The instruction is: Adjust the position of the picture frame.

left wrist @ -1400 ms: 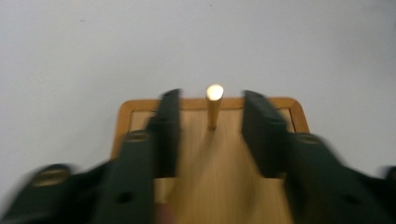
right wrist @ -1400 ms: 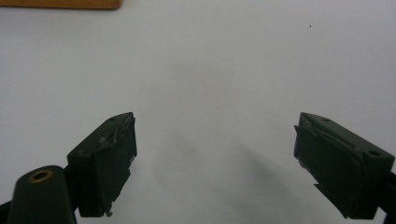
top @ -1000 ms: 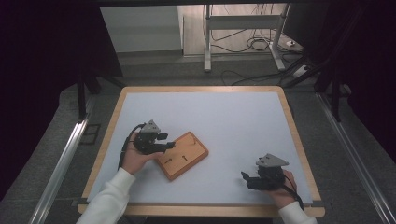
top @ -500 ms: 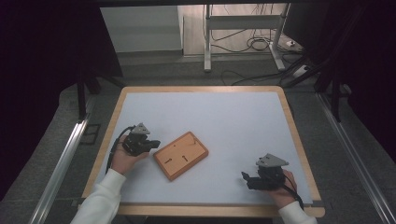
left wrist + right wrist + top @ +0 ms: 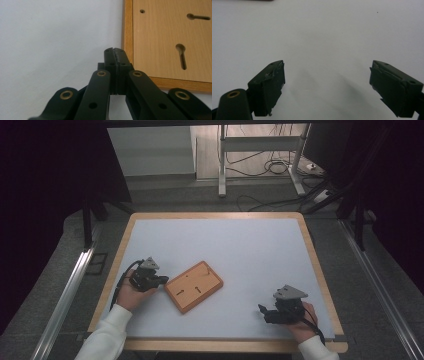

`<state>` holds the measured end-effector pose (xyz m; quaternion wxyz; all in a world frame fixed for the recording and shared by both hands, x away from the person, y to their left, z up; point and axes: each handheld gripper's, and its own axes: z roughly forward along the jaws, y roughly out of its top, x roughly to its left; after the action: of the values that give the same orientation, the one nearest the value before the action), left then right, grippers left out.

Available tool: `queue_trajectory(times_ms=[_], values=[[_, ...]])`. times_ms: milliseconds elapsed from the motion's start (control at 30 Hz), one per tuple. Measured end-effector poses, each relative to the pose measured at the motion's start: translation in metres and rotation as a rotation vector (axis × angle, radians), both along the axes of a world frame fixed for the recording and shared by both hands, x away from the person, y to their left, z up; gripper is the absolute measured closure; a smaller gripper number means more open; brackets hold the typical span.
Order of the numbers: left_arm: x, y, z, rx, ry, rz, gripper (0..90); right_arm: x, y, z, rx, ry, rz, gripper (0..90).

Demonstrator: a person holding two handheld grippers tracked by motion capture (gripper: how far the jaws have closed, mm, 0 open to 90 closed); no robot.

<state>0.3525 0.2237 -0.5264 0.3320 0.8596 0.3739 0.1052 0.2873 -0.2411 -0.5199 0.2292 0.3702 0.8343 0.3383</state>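
Observation:
A flat wooden board (image 5: pixel 194 286) with keyhole slots lies tilted on the white table top, left of centre. My left gripper (image 5: pixel 161 280) rests on the mat just left of the board, its tips close to the board's near-left corner. In the left gripper view its gripper (image 5: pixel 115 51) has the jaws pressed together with nothing between them, beside the wooden board (image 5: pixel 172 40). My right gripper (image 5: pixel 262 311) sits near the front right of the table. In the right gripper view its gripper (image 5: pixel 327 75) stands wide open over bare white surface.
The table (image 5: pixel 310 245) has a wooden rim around the white mat. Beyond its far edge stand a metal frame (image 5: pixel 222 165) and loose cables (image 5: pixel 272 167) on the floor. Dark curtains flank both sides.
The left gripper has let go of the board's left edge, drawn back to the left and shut empty. The board has stayed put. The right gripper has not moved.

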Motion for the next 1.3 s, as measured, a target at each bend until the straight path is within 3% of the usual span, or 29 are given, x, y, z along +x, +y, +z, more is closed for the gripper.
queue_trajectory(times_ms=[300, 700, 1300], values=[[0.000, -0.002, -0.002, 0.017, 0.001, -0.006, 90.0, 0.000, -0.001, 0.000, -0.003, 0.000, 0.002, 13.5], [-0.003, -0.003, -0.002, 0.003, 0.004, -0.014, 90.0, 0.000, -0.001, 0.000, -0.007, -0.001, 0.002, 13.5], [-0.030, -0.018, -0.003, -0.021, 0.024, -0.087, 90.0, 0.001, 0.001, -0.001, -0.011, 0.001, 0.001, 13.5]])
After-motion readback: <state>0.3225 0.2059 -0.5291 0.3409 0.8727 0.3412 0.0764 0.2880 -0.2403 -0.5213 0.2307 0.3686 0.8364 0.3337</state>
